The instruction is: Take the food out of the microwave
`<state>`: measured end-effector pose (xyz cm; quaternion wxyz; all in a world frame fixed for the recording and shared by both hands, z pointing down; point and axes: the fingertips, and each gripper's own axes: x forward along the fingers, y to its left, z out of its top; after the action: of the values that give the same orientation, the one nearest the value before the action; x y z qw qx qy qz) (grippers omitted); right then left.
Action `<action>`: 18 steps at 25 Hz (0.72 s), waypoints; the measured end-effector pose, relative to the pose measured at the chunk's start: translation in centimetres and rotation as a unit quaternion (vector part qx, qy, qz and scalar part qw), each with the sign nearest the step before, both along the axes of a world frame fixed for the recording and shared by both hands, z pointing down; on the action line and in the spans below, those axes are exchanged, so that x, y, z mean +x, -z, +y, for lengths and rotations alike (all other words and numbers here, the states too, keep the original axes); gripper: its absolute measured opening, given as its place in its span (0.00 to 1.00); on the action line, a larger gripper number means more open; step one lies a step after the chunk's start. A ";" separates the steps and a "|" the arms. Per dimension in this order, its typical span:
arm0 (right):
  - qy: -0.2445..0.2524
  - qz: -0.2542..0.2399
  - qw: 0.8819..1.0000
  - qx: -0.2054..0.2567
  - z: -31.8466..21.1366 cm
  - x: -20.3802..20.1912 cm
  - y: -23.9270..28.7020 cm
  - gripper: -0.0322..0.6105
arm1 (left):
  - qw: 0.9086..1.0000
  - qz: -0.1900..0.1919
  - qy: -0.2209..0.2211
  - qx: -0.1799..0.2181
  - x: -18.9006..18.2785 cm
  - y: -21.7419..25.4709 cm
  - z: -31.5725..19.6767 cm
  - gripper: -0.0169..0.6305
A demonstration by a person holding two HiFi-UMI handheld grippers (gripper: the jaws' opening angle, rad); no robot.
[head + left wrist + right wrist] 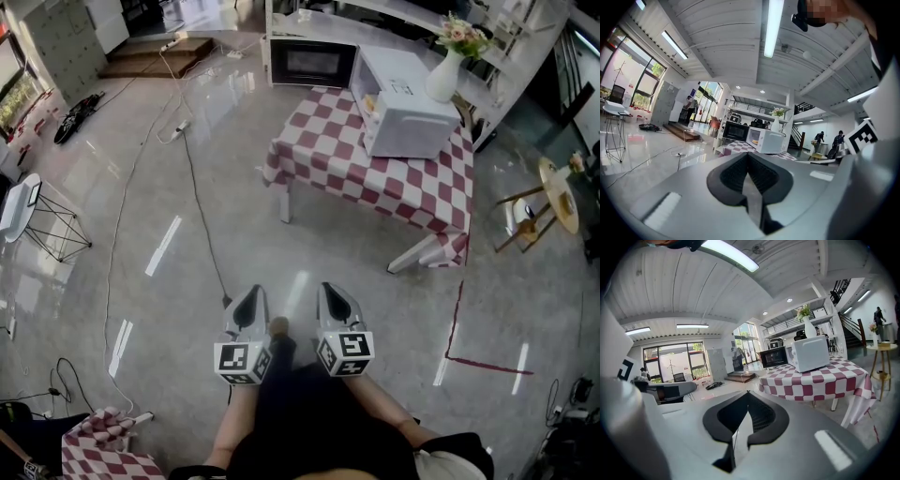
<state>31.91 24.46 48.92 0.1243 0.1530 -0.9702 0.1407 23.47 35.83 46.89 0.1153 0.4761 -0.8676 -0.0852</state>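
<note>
place: open studio hall | cues: polished floor (187,202), staircase (840,287) (floor cables (178,129))

The head view looks steeply down, well back from the table (328,155). Both gripper views look level from low down toward that same table and microwave (408,117).

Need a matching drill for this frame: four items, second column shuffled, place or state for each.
1. white boxy microwave
2. black glass-fronted microwave
3. white ceramic vase
4. left hand-held gripper

A. shut, nothing between its jaws
B. holds pink flowers
C. on the red-and-white checked tablecloth
D. behind that cloth's far edge

Pairs: 1-C, 2-D, 3-B, 4-A
</note>
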 end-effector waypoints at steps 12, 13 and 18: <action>-0.025 0.008 1.000 0.001 -2.6 -4.6 0.0 0.05 | 1.000 0.005 -0.018 0.000 -5.6 0.1 -2.8 0.04; -0.027 0.007 1.000 0.001 -2.8 -5.0 0.0 0.05 | 1.000 0.004 -0.021 0.000 -6.0 0.1 -3.0 0.04; -0.034 0.006 0.999 0.001 -3.5 -7.1 0.0 0.05 | 0.999 0.000 -0.032 -0.001 -8.1 0.2 -3.9 0.04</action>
<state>24.77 20.95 48.90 0.1247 0.1874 -0.9638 0.1428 15.33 31.89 46.69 0.1185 0.5035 -0.8520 -0.0811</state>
